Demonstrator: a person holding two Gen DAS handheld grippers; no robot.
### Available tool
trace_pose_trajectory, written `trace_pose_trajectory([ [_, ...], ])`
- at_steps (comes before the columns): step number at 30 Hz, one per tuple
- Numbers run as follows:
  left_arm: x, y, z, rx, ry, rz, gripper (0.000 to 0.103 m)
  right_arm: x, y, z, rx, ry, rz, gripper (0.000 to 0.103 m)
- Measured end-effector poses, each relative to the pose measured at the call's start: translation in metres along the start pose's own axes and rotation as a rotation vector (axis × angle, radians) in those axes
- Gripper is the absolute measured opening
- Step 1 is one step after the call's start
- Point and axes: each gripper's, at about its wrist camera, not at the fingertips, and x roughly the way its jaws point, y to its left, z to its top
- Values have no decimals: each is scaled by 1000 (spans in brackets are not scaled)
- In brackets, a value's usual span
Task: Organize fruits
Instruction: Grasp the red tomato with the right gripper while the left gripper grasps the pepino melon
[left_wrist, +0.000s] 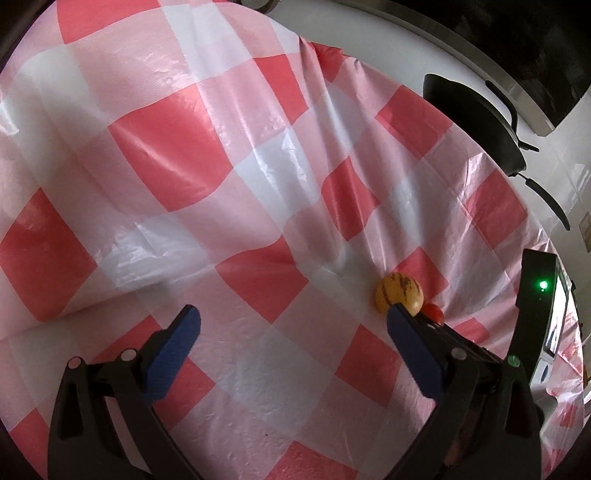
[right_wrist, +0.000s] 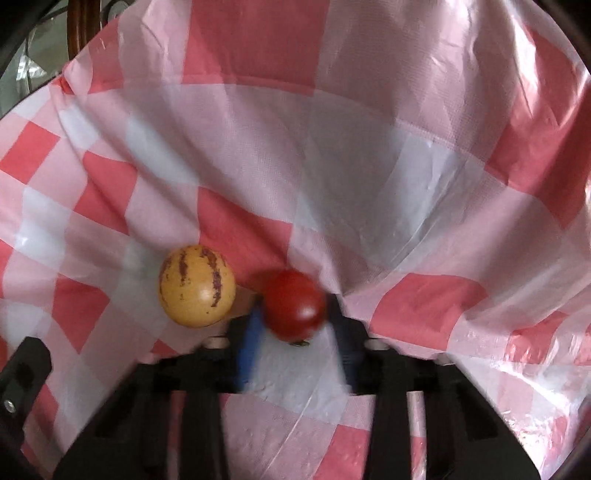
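Right wrist view: right gripper (right_wrist: 293, 314) is clamped on a red tomato (right_wrist: 293, 304) on the checked tablecloth (right_wrist: 332, 166). A yellow striped melon-like fruit (right_wrist: 197, 286) sits just left of it. Left gripper (left_wrist: 291, 325) hangs wide, empty, its right finger overlapping that yellow fruit.

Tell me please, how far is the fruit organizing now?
Nothing looks sorted yet, and no bowl or tray shows. In hand: the right tool is shut on the red fruit, which is low over the checked cloth. The left tool is open and empty. Left: the yellow striped fruit lies loose beside it.
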Motion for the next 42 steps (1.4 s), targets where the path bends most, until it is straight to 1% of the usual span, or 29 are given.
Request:
trace_pose_trajectory([
  [2,0,-2,-1,15,1,-3,101,-16,-10,-11,70,-20,45,31],
  [4,0,-5,-1,31,4,-6,101,-38,-28,-25,142,-61,88,31],
  [8,1,-9,-3,58,9,-17,101,-79,-71,-65,286,-133,136,31],
  [9,1,-12,-4,69,9,-24,101,-87,-83,-77,330,-142,138,31],
  [12,0,-21,-7,107,9,-47,101,-103,-107,-97,433,-171,132,31],
  [14,0,-26,-9,131,10,-60,101,-103,-126,-109,515,-200,145,31],
  [15,0,-29,-10,140,11,-64,101,-102,-140,-105,534,-208,140,31],
  [17,1,-37,-12,166,9,-68,101,-98,-146,-107,558,-222,129,31],
  [18,2,-42,-14,180,6,-66,101,-97,-151,-108,576,-228,146,31],
  [20,5,-51,-15,200,12,-67,101,-96,-151,-109,579,-243,149,31],
  [23,15,-67,-15,235,22,-69,101,-97,-150,-110,557,-241,139,31],
  [26,35,-87,-12,261,67,-62,101,-96,-146,-108,549,-235,149,31],
  [28,50,-102,-9,282,93,-47,98,-94,-147,-109,557,-234,152,31],
  [30,61,-114,-7,312,101,-3,92,-93,-147,-108,556,-230,153,31],
  [32,71,-119,-3,314,113,14,89,-92,-145,-108,552,-227,158,31],
  [34,83,-121,1,297,141,27,83,-92,-144,-108,548,-226,164,31],
  [36,88,-122,0,303,164,35,68,-91,-144,-108,551,-225,164,31],
  [37,88,-124,-1,319,159,49,64,-91,-144,-108,551,-224,164,31],
  [38,89,-127,-2,337,167,43,59,-91,-144,-108,549,-223,164,31],
  [40,89,-130,-3,350,169,42,52,-90,-144,-108,550,-223,165,31],
  [41,89,-131,-3,350,170,37,45,-90,-144,-108,549,-222,165,31],
  [42,89,-130,-2,347,172,20,45,-90,-144,-107,548,-222,166,31],
])
